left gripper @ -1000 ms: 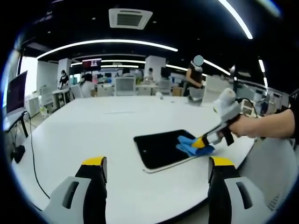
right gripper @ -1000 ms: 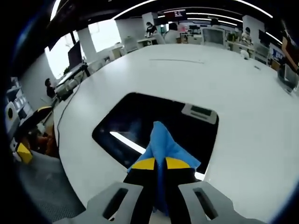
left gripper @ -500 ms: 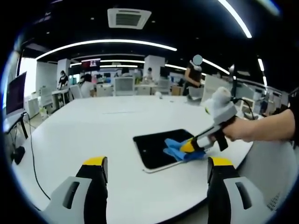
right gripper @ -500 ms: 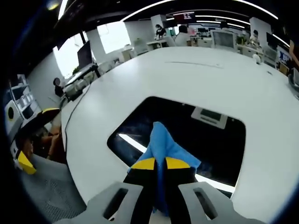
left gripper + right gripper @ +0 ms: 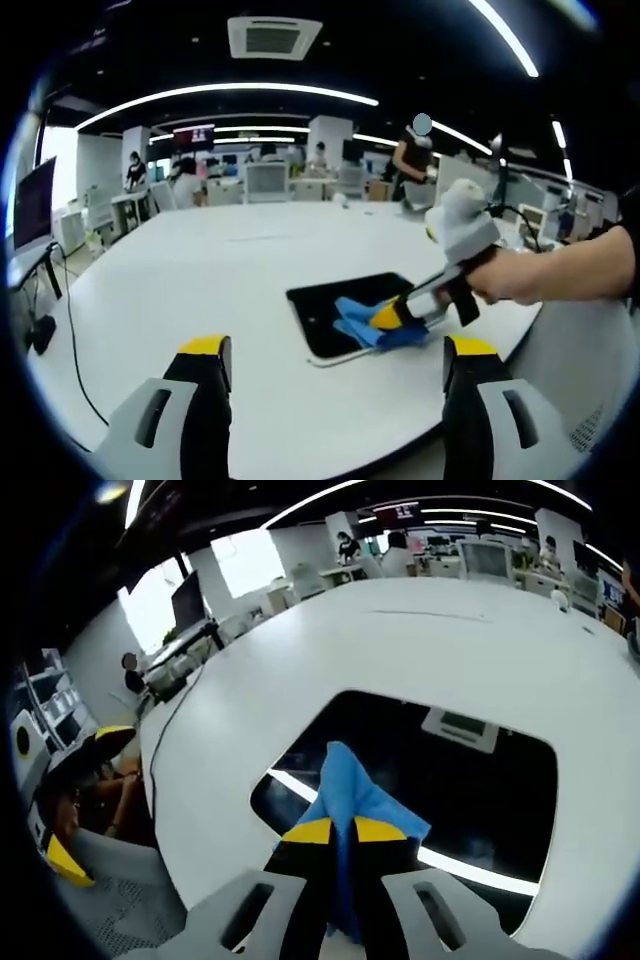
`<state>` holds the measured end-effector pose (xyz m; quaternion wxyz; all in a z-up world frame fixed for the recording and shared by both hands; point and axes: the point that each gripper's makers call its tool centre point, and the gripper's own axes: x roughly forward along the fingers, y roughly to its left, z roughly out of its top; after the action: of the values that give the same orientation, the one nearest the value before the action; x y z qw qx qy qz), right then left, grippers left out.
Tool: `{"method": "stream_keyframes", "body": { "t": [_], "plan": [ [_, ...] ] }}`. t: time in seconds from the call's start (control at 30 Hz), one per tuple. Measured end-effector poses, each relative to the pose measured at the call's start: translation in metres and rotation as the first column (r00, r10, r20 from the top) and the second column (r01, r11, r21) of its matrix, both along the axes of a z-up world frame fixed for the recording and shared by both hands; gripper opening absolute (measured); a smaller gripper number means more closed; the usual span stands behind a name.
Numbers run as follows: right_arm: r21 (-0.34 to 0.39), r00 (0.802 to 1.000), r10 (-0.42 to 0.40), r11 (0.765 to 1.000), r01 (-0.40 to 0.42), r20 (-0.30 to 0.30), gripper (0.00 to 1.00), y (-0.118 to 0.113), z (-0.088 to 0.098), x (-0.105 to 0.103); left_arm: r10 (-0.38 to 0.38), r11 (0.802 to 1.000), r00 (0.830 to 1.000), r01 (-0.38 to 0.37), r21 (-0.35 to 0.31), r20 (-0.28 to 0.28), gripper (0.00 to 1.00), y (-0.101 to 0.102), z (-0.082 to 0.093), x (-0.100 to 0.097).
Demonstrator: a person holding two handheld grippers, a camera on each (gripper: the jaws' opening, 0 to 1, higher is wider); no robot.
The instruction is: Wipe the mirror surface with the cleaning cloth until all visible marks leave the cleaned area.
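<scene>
In the right gripper view, the right gripper (image 5: 340,832) had its two yellow-tipped jaws pinched together on one blue cleaning cloth (image 5: 352,792), whose free end lay pressed on the dark mirror (image 5: 400,760). That close view alone showed the reflections in the glass: a ceiling vent and two bright light strips.

In the left gripper view, the left gripper (image 5: 330,362) hovered above the near edge of the white table (image 5: 200,280) with its jaws spread wide and nothing between them. Beyond it lay the single mirror (image 5: 335,300), flat on the table, with the cloth (image 5: 365,322) on its near right corner. This view alone showed the right gripper (image 5: 392,314) from outside, slanting down from a person's hand (image 5: 510,280) at the right. Farther back stood desks, monitors and several people.
</scene>
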<state>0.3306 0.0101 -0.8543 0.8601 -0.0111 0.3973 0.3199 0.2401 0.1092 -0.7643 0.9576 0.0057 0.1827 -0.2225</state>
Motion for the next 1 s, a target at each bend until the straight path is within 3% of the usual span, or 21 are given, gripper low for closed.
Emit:
{"method": "stream_keyframes", "body": {
  "t": [0.2,0.43,1.0],
  "plan": [
    [0.023,1.0,-0.023,0.999,0.023,0.002,0.01,-0.002,-0.001,0.001,-0.014,1.0,1.0,0.014,0.0,-0.005,0.9,-0.003,-0.001,0.0],
    [0.022,1.0,0.012,1.0,-0.012,-0.014,0.01,0.003,0.0,0.002,-0.01,1.0,1.0,0.01,-0.013,0.003,0.92,-0.003,0.002,0.0],
    [0.047,0.997,0.081,0.996,-0.081,-0.008,0.01,0.058,0.0,0.0,0.0,1.0,1.0,0.0,-0.013,-0.009,0.94,-0.001,-0.001,0.001]
  ]
}}
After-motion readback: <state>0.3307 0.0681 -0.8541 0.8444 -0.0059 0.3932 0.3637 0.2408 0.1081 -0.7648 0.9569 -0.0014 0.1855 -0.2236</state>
